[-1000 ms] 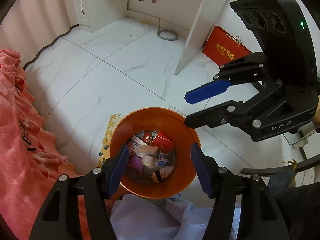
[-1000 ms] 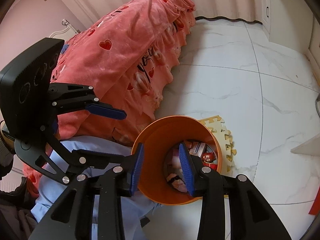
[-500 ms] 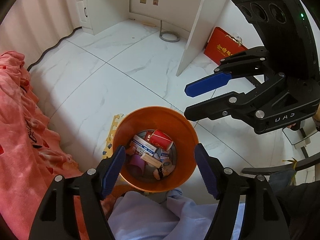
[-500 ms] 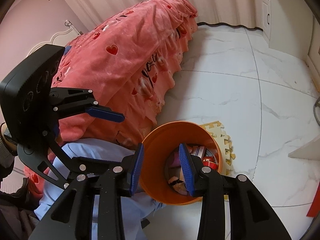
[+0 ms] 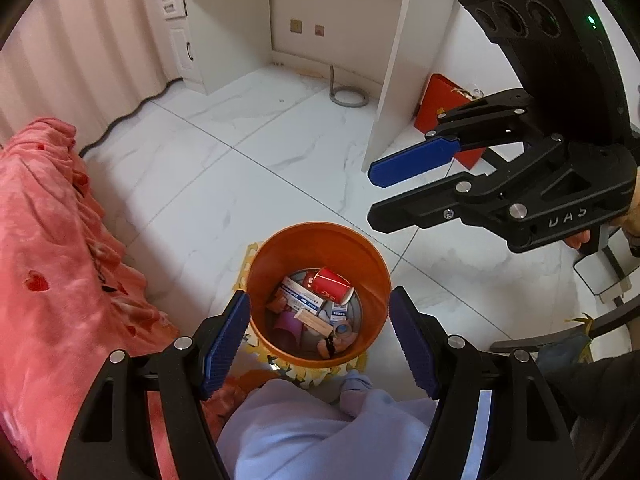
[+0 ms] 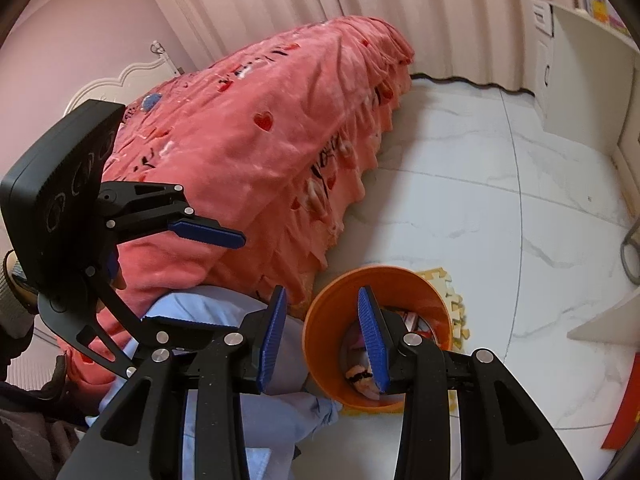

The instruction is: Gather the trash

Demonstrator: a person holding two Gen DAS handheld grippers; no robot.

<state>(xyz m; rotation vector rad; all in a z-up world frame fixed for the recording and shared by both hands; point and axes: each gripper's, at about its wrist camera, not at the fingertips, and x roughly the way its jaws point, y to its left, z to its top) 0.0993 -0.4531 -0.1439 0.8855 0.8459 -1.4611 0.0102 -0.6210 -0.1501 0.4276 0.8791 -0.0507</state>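
Both my claws have risen since a sec ago, so the orange bin looks smaller. Left claw has just been opening; jaws spread wide, nothing btwn them. Right claw half spread, empty too. Bin sits on the floor beside the pink bed, w/ red cup, cartons & scraps inside. White desk far back.

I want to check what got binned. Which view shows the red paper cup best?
The left wrist view: the red paper cup lies in plain sight atop the trash in the orange bin. In the right wrist view, the bin wall and a finger hide it.
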